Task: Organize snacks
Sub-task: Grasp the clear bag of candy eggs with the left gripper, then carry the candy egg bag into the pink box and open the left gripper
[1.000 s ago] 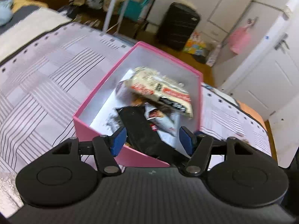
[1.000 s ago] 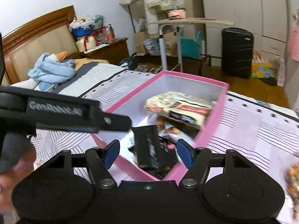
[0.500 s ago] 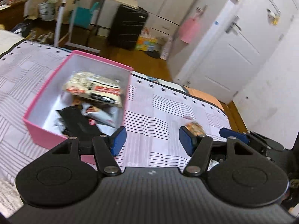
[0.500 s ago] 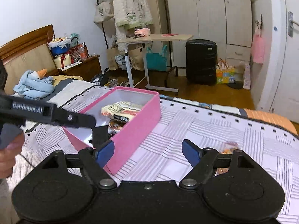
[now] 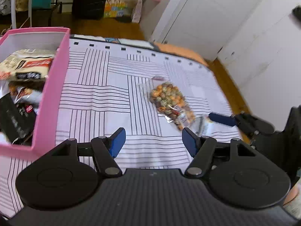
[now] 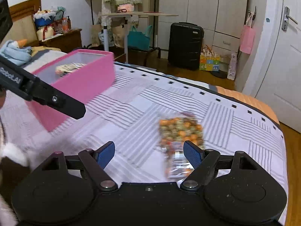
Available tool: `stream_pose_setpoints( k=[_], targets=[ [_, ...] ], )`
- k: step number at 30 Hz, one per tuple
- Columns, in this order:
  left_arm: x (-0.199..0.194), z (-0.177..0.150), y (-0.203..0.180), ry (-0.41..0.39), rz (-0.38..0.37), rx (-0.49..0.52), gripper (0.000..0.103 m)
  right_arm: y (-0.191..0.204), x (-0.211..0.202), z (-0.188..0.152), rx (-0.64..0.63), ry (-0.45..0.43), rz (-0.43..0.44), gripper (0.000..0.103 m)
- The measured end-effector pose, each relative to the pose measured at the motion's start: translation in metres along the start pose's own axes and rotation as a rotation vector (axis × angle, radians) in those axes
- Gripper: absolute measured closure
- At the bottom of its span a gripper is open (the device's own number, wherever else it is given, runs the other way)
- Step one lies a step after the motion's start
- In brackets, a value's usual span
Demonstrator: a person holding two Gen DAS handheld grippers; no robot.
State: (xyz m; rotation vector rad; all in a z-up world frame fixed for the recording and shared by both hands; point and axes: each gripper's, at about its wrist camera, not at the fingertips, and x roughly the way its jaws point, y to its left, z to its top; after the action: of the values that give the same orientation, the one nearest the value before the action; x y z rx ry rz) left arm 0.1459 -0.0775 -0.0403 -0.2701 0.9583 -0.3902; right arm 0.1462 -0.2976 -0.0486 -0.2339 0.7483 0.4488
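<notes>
The clear snack bag point(image 5: 171, 103) of orange and green-speckled coated nuts is lying flat on the striped bedspread point(image 5: 97, 98), well apart from the pink box point(image 5: 49, 98) standing to its left, and it looks like the one snack not yet put away. Inside that box, a cream packet with a red band point(image 5: 28, 64) is resting on top, an orange-and-silver packet point(image 5: 24, 94) is sitting under it, and a flat black packet point(image 5: 13, 120) is leaning at the near end. The left gripper point(image 5: 153, 141) is hovering above bare bedspread between box and bag, its blue pads spread apart and holding nothing. Further right, the right gripper point(image 6: 149, 151) is hanging low over the bag's near end, jaws wide and empty, with its right pad point(image 6: 191, 153) just beside the bag's edge. To do this pickup well, I would judge the right gripper should be centring over the crinkly sealed end rather than the lumpy middle, pinching film and lifting slowly so the loose contents are not shifting. As for writing, "RobotAI" is showing in white on the left gripper's arm in the right wrist view; the print on the packets and the bag's label is too blurred to read.
</notes>
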Motion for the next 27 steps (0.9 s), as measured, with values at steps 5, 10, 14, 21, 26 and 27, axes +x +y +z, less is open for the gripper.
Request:
stream_pose_setpoints(
  k=[5,10,14,21,26,27],
  targets=[
    [0.047,0.021,-0.015,0.016,0.009,0.035,0.037,-0.04,0.033,-0.006,0.056,0.054,0.049,0.019],
    [0.096,0.026,-0.019,0.022,0.005,-0.029,0.036,-0.055,0.069,-0.016,0.006,0.166,0.015,0.019],
    [0.136,0.023,-0.014,0.071,-0.039,-0.128,0.036,-0.058,0.086,-0.02,-0.062,0.206,-0.015,0.012],
    [0.171,0.008,-0.016,0.05,-0.072,-0.237,0.037,-0.064,0.104,-0.014,-0.075,0.232,0.035,0.011],
    [0.182,0.009,-0.023,0.048,-0.126,-0.25,0.05,-0.078,0.109,-0.014,0.007,0.213,0.083,0.008],
    [0.183,0.009,-0.023,0.041,-0.129,-0.26,0.054,-0.075,0.109,-0.016,-0.01,0.204,0.068,0.009]
  ],
)
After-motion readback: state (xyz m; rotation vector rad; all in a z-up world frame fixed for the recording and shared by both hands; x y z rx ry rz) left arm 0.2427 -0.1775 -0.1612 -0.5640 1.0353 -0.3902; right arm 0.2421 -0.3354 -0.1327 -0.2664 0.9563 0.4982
